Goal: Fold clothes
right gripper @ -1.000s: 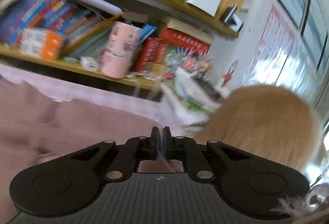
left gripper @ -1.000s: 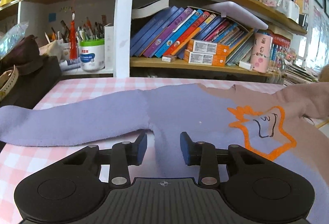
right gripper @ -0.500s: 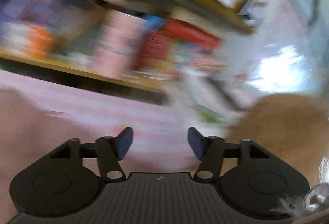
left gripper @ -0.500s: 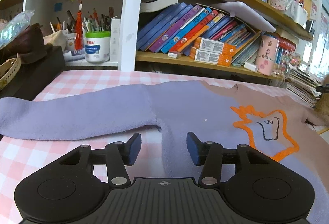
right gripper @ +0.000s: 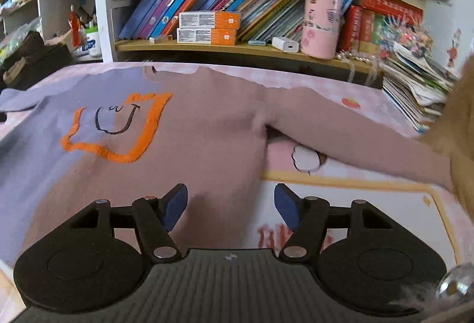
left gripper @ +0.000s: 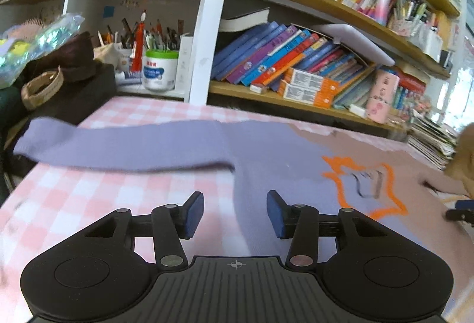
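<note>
Right wrist view — right gripper point(right gripper: 231, 206), pinched shut a second ago, now gapes above the sweater point(right gripper: 207, 127); left gripper point(left gripper: 235, 213) jaws narrowing, empty — regrasp next.

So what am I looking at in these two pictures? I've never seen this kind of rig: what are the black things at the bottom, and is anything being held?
There is no robot. A person holds a two-finger tool in each hand, and each tool carries a camera looking forward along its fingers. The black shape with blue pads is the tool itself: the left tool in one view, the right tool in the other. A sweater, half purple, half dusty pink, with an orange outline drawing, lies spread flat on a pink checked cloth, sleeves out sideways. Bookshelves stand behind. Neither tool holds anything. The left tool's jaws are closing slightly, with the sweater's edge below them, not gripped.
</note>
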